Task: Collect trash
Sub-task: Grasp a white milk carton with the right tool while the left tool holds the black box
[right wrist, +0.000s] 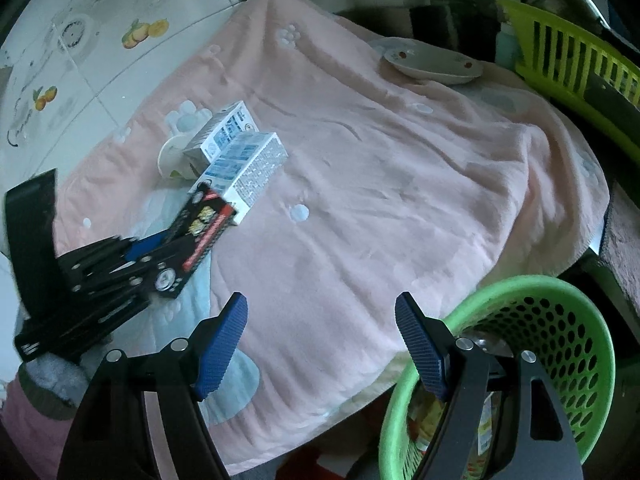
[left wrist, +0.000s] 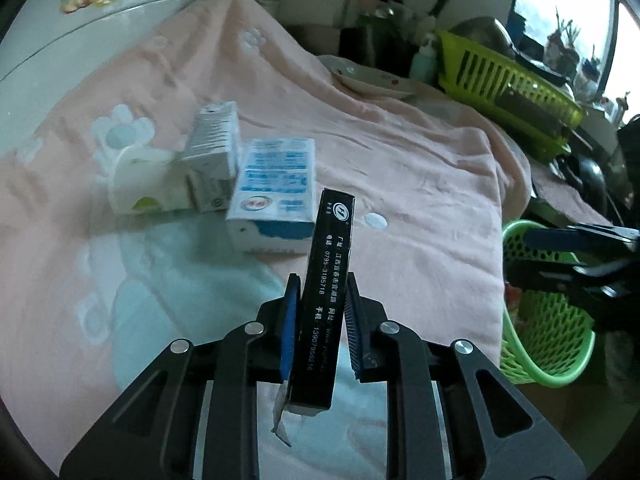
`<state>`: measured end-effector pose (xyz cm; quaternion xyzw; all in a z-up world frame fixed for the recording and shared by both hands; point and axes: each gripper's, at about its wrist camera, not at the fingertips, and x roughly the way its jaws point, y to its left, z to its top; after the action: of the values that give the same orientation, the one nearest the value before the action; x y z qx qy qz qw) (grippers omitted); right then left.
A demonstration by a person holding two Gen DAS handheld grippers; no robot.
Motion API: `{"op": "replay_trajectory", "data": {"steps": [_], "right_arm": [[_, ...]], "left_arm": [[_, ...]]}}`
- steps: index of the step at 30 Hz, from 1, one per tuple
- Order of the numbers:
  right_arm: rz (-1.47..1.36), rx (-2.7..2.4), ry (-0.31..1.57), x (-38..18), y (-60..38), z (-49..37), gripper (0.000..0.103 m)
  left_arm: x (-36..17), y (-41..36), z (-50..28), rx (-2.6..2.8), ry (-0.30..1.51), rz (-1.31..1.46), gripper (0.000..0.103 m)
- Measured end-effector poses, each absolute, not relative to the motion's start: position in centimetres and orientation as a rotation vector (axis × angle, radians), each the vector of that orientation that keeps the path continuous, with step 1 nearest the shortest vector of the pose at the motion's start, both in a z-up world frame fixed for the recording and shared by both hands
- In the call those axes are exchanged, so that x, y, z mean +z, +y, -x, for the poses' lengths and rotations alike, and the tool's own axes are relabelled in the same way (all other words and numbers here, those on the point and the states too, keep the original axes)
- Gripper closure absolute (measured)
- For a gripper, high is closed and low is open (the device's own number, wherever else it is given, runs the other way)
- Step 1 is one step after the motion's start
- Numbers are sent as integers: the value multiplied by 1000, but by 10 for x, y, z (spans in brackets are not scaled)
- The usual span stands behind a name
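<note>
My left gripper [left wrist: 322, 280] is shut on a flat black box [left wrist: 326, 276] with white print, held edge-up above the pink blanket [left wrist: 400, 168]. It also shows in the right wrist view [right wrist: 200, 232] with a red label. A blue-and-white carton [left wrist: 276, 184], a grey-white carton [left wrist: 214, 144] and a white cup [left wrist: 136, 184] lie together on the blanket. My right gripper [right wrist: 320, 320] is open and empty above the blanket's near edge, beside the green mesh basket [right wrist: 576, 320], which holds some trash.
A white dish [right wrist: 432, 62] sits at the blanket's far right. A lime green dish rack [left wrist: 508, 84] stands behind it with bottles and kitchen clutter. A tiled wall [right wrist: 80, 60] borders the left.
</note>
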<state>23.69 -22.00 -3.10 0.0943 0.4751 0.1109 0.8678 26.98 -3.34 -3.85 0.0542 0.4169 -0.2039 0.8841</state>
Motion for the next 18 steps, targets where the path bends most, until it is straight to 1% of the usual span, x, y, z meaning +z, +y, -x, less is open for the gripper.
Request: {"op": "replay_trajectory", "data": {"steps": [4,6,11,14,18], "right_arm": [[-199,248,1003,-30,-210,-250,29],[-202,257,1007,-30,-202,-260,27],[-186,267,1019,-27,-181,-282,26],[-206,280,1033,-26,-167,-300,21],[-249,283,1057,-26,-150,-324,21]], "left_arm": [[-27,-9,-260,-379,860,-62,83],[-22,3,-254,-354,844,-48,83],[-18,27,-244,-312,839,-18,83],[-17,40,-239,-295,835,7,83],[-16,53,-235,-285,830,38,83]]}}
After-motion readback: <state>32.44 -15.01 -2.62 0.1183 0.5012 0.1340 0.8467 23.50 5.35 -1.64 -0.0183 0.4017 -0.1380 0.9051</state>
